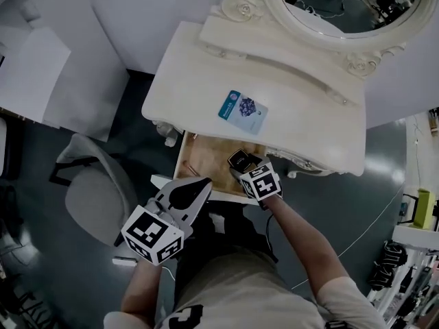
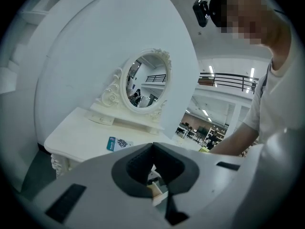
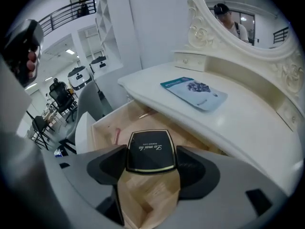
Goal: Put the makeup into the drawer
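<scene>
1. The right gripper [image 1: 245, 166] sits just right of centre in the head view, over the open drawer [image 1: 208, 153]. Its jaws are closed against the two sides of a black square makeup compact [image 1: 238, 160].
2. In the right gripper view, the compact [image 3: 150, 150] fills the gap between the dark pads of the right gripper [image 3: 151, 162] at lower centre. It lies flat, lid up, with a thin gold rim and a line of script print on the lid. The bare wooden floor of the drawer [image 3: 106, 128] shows below and to the left of it.
3. A slim pinkish stick [image 3: 116, 135] lies on the drawer floor at centre left of that view. A second thin item lies near the drawer's back edge, too small to name.
4. The left gripper [image 1: 196, 188] is at lower left of the head view, beside the drawer front and apart from the compact.
5. In the left gripper view, the tips of the left gripper [image 2: 152, 146] meet at centre, with only a rounded gap below them, and they hold nothing.
6. A teal and white packet [image 1: 243, 112] lies flat on the cream worktop [image 1: 195, 81], above the drawer in the head view. It shows again at centre right of the right gripper view [image 3: 194, 92].
7. An oval mirror [image 1: 343, 5] in a carved cream frame stands at the upper right of the head view.
8. A grey chair [image 1: 96, 194] stands on the dark floor at left.
</scene>
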A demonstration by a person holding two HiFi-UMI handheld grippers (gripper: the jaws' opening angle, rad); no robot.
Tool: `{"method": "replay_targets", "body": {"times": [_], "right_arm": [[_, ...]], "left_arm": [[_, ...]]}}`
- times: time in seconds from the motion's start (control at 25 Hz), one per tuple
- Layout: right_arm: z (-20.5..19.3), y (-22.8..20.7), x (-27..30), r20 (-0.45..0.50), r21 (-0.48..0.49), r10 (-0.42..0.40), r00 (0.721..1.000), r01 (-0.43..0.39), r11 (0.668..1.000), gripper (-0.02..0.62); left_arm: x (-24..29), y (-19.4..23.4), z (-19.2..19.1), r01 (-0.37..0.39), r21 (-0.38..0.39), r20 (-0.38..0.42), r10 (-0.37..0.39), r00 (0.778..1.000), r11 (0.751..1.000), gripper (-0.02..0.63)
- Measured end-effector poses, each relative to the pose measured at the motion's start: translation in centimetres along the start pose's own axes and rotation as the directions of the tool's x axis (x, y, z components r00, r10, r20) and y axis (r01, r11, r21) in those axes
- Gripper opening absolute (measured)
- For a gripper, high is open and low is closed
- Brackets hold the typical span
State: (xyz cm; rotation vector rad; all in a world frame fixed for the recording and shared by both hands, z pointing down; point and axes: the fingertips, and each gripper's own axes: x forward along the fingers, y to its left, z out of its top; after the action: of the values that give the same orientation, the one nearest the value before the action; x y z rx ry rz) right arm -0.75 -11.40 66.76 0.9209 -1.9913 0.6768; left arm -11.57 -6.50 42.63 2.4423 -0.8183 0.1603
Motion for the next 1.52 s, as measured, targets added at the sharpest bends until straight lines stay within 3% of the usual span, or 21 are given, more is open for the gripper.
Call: {"method": "replay_targets", "body": {"times": [0.56,0.88,1.12,1.52], "right_arm": [[-1.9,-2.2,6.4,-0.112,0.097,0.042,0.993,-0.031,0.995,0.316],[-1.5,-1.7,8.6,-0.135,0.106,0.06,0.989,-0.046,0.993,0.316],[-2.7,-1.3,10.0,-0.1,0.119,0.041,0.994,-0.029,0.992,0.316],[-4.1,-1.5,10.6,-0.153,0.134,0.001,0.988,0.02,0.991,0.316]], "left_arm": [[3.8,1.8,-1.7,-0.037,-0.061,-0.073,0.032,0.997,0.997,0.054],[4.2,2.0,-2.0,-0.062,-0.074,-0.081,0.056,0.995,0.995,0.054],[3.3,2.4,-2.8,-0.088,-0.073,-0.105,0.08,0.991,0.993,0.054],[2.0,2.3,-3.1,-0.112,-0.056,-0.103,0.106,0.989,0.992,0.054]]}}
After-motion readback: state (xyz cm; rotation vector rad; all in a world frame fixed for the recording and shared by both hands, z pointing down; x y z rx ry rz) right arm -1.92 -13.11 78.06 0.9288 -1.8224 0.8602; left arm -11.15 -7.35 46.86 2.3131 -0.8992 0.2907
